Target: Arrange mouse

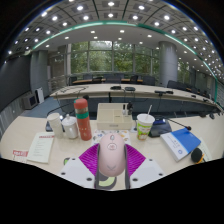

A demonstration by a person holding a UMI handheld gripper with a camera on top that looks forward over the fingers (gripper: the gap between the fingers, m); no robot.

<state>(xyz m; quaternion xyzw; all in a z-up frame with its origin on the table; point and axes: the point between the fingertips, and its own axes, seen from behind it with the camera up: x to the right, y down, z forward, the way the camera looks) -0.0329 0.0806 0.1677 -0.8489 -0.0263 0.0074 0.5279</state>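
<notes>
One desk [40,128], one mouse in the grip.
Desk w/ bottle [83,119] & cup [145,125] beyond; gripper [112,163] looks clenched on the pale mouse [112,152], between its pads. Pickup likely done; placing it still left, approx halfway.

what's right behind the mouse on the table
Beyond the mouse, held between the gripper pads, stand a red bottle and a cup. The mouse hides the table directly behind.

office desks [120,92], windows [118,58], ceiling lights [110,18].
</notes>
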